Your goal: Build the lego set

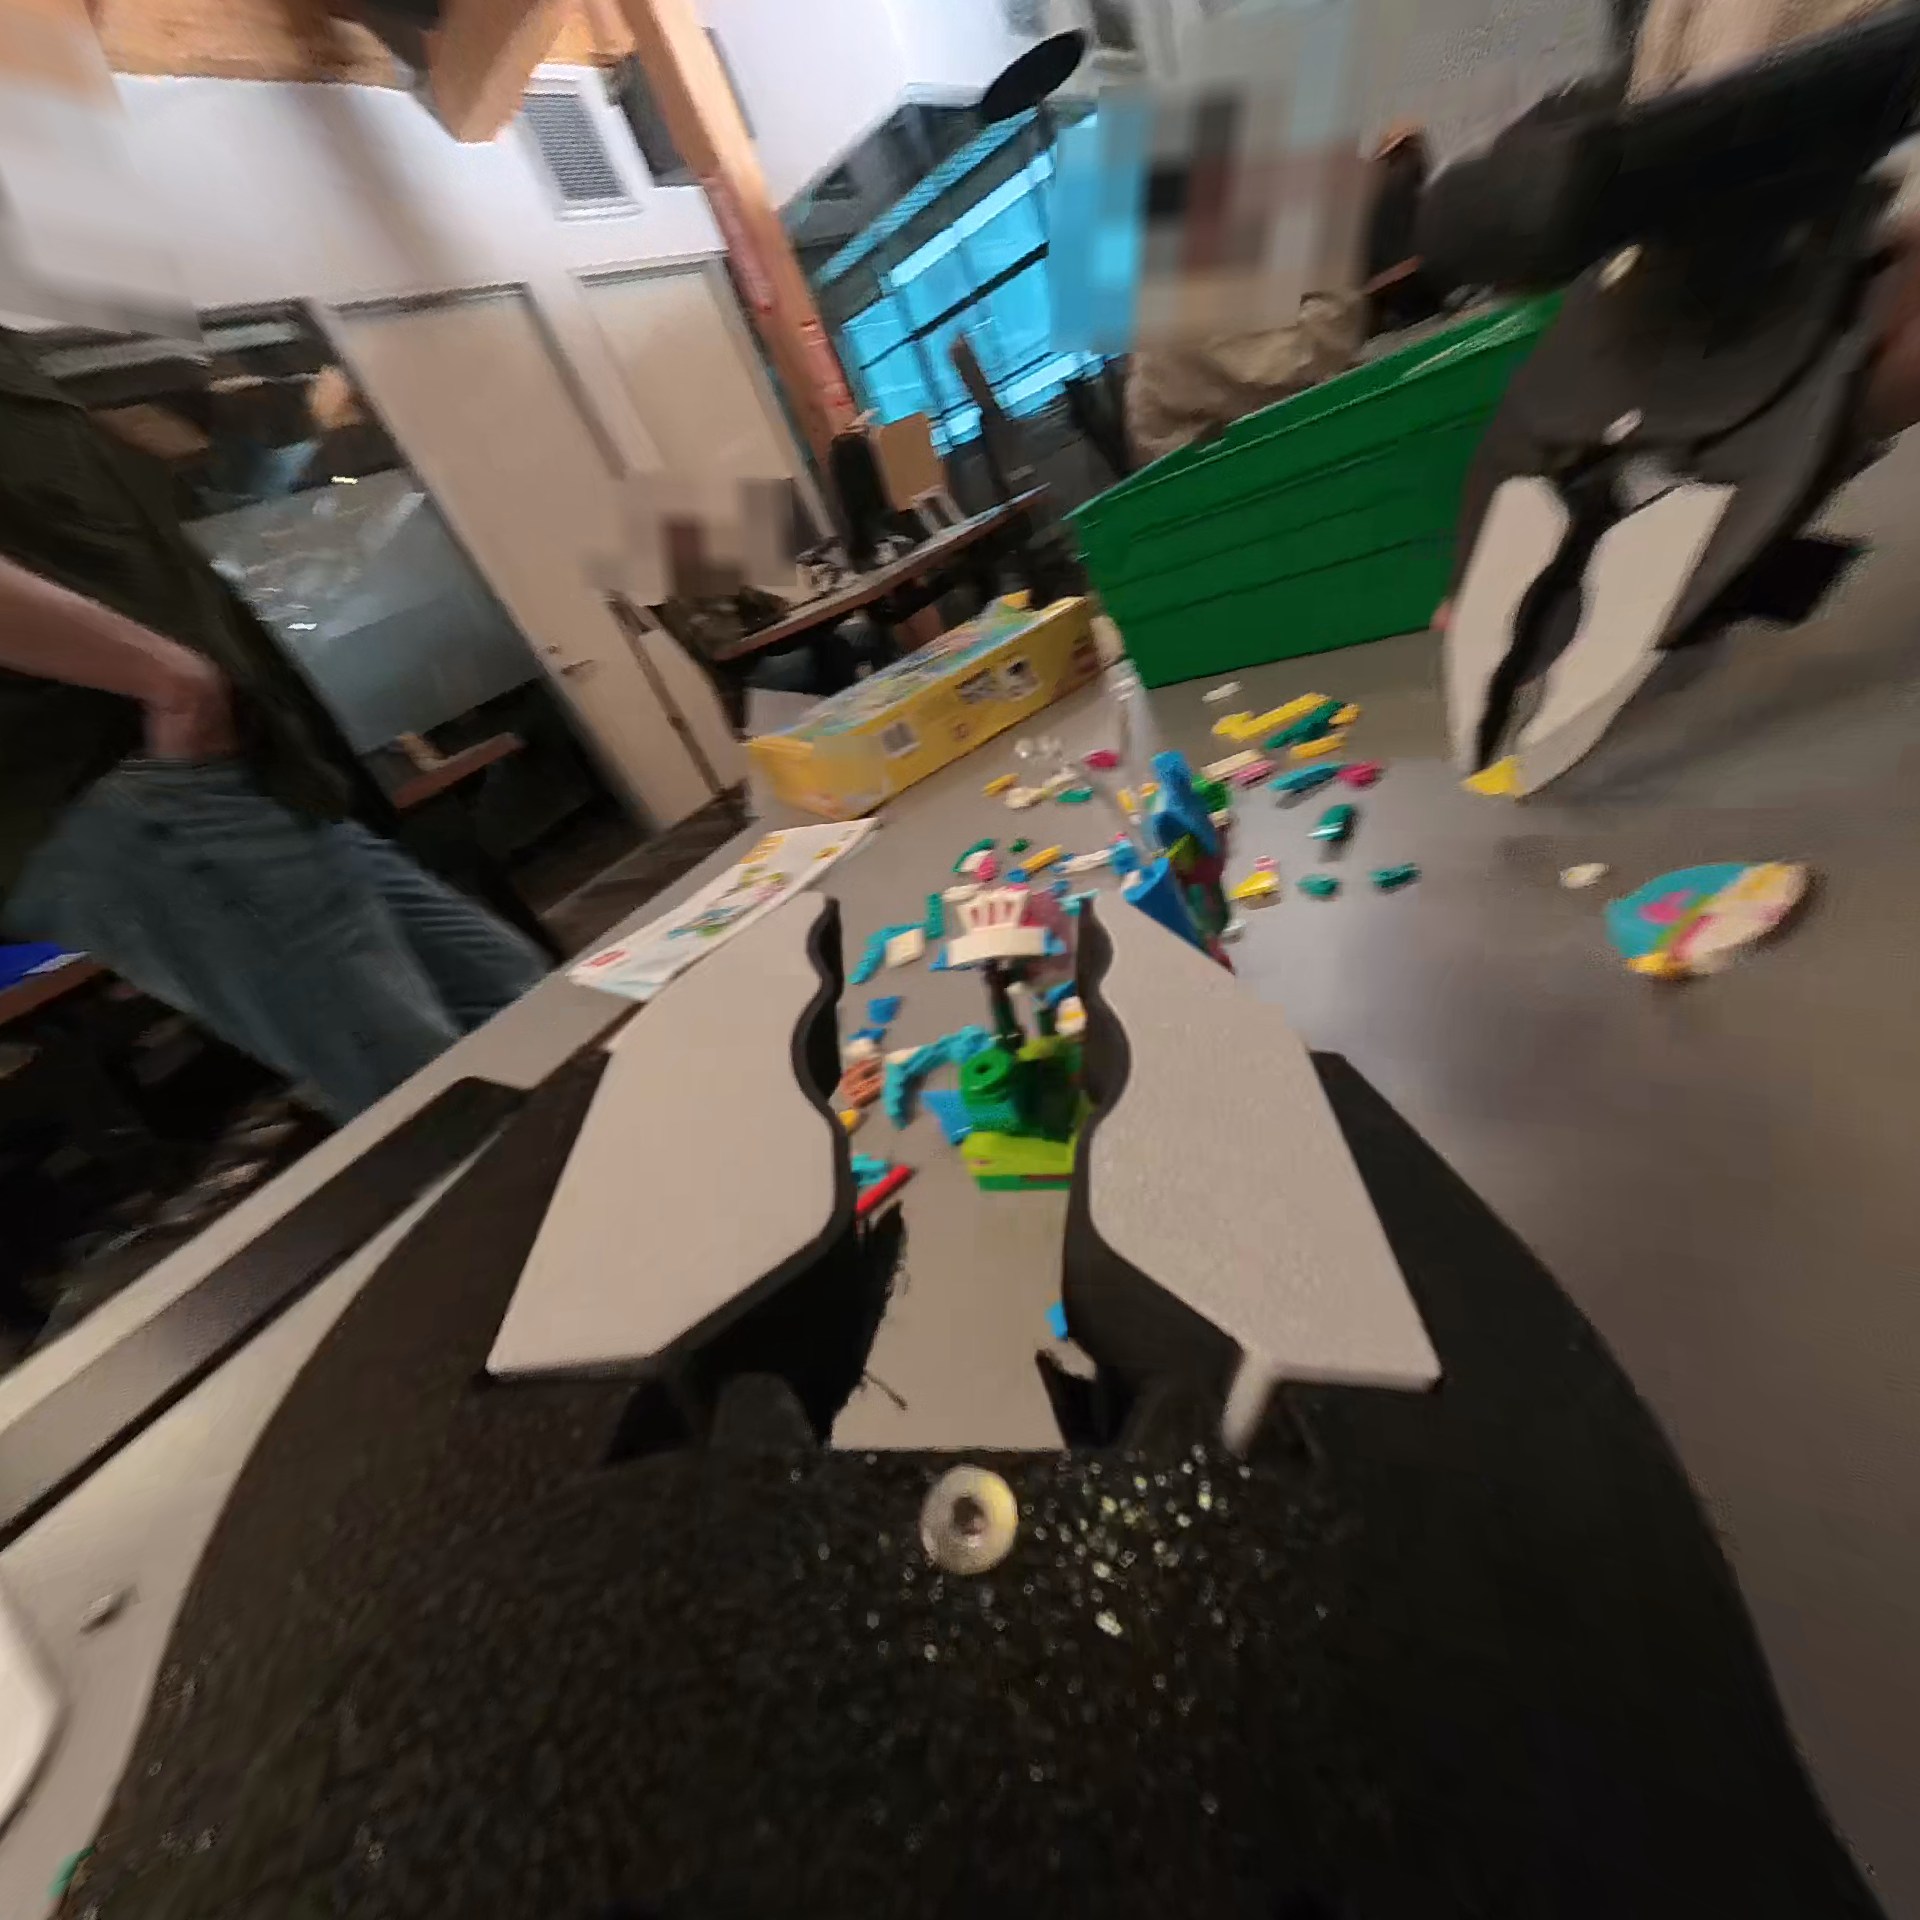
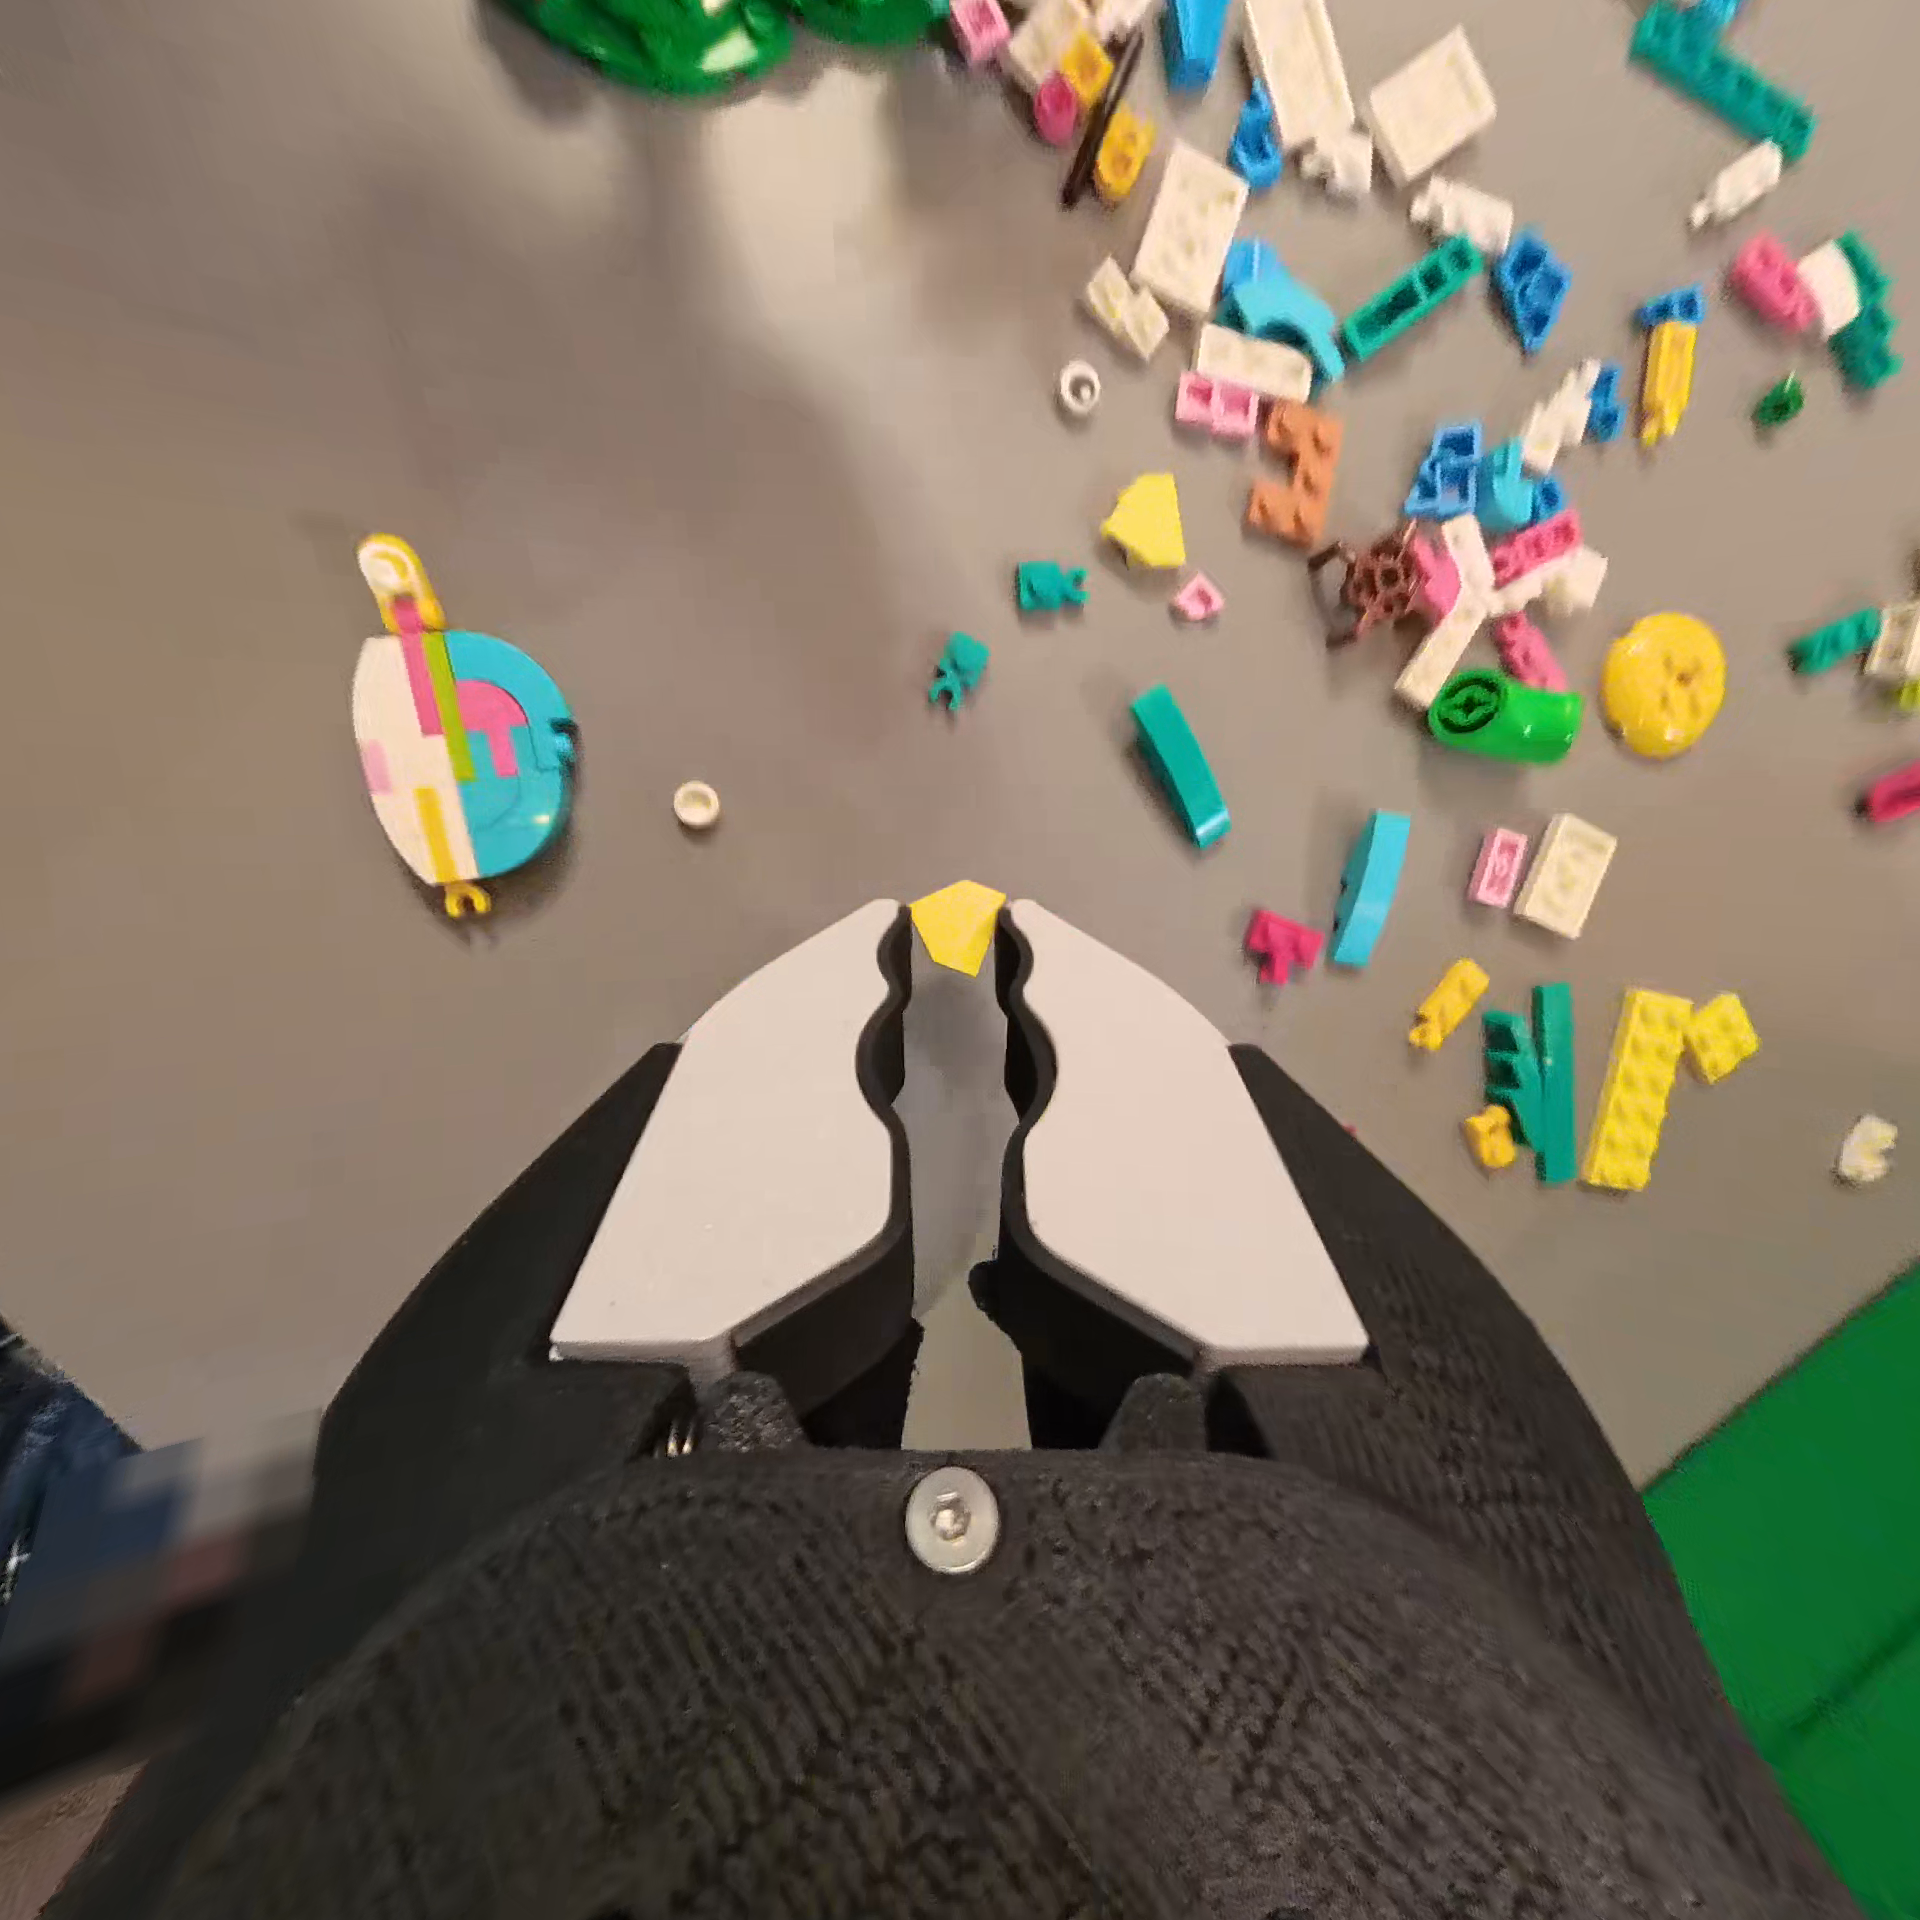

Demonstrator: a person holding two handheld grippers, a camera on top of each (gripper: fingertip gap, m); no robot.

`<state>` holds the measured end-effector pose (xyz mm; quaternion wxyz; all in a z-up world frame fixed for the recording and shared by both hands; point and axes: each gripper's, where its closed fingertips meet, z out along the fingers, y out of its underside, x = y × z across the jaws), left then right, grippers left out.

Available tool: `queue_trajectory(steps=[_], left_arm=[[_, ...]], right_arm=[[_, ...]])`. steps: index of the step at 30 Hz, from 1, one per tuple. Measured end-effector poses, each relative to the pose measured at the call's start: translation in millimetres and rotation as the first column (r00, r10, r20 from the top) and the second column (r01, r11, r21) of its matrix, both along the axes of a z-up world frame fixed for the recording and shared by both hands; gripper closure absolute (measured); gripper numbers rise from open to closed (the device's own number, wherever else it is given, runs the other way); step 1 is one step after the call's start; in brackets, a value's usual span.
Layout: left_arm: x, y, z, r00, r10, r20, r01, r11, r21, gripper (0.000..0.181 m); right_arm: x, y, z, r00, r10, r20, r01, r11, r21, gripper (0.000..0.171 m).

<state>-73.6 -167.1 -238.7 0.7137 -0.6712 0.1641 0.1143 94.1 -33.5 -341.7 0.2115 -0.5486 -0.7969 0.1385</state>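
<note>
My left gripper (image 1: 956, 920) is open, low over the grey table (image 1: 1455, 1091). A small green lego build (image 1: 1023, 1101) with a white and pink top stands between its fingers, close against the right finger. My right gripper (image 2: 956, 909) is shut on a small yellow sloped piece (image 2: 958, 928) at its fingertips and holds it above the table. It also shows at the upper right of the left wrist view (image 1: 1501, 774). A round white, cyan and pink plate build (image 2: 457, 727) lies apart on the table.
Loose bricks (image 2: 1455, 520) are scattered over the table. A blue build (image 1: 1179, 831), a yellow box (image 1: 925, 707) and an instruction booklet (image 1: 727, 904) lie beyond. A green bin (image 1: 1299, 551) stands at the far edge. A person (image 1: 156, 727) stands left of the table. The gap from one gripper's tips to the other's is roughly 25 centimeters.
</note>
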Motion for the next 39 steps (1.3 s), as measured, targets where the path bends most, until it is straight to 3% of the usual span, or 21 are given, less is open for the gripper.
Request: queue_trajectory(steps=[3,9,15,20,27,33,39], left_arm=[[13,0,2,0.985,-0.127,0.12,0.133,0.99,-0.043,0.119],[23,1,-5,0.968,-0.191,0.16,0.209,0.973,-0.102,0.111],[42,11,-21,0.958,-0.223,0.18,0.257,0.946,-0.196,0.09],[30,20,-37,0.985,-0.115,0.126,0.145,0.954,-0.262,0.098],[-16,12,-43,0.985,0.024,0.169,0.028,0.955,-0.296,0.101],[-69,6,-46,0.931,0.315,0.184,-0.248,0.916,-0.317,0.123],[-91,0,-47,0.876,0.449,0.177,-0.382,0.869,-0.313,0.124]], right_arm=[[4,-4,-6,1.0,-0.004,-0.007,0.003,1.0,-0.029,0.158],[3,-2,-11,1.0,-0.015,-0.001,0.015,0.999,-0.028,0.158],[-2,-12,-11,1.0,0.01,-0.024,-0.012,0.996,-0.092,0.157],[-30,-27,22,0.976,0.077,-0.203,-0.104,0.987,-0.126,0.131],[-100,-62,65,0.849,0.221,-0.48,-0.37,0.898,-0.24,0.11],[-118,-98,67,0.83,0.236,-0.506,-0.461,0.801,-0.383,0.11],[-129,-148,67,0.793,0.25,-0.556,-0.483,0.814,-0.323,0.109]])
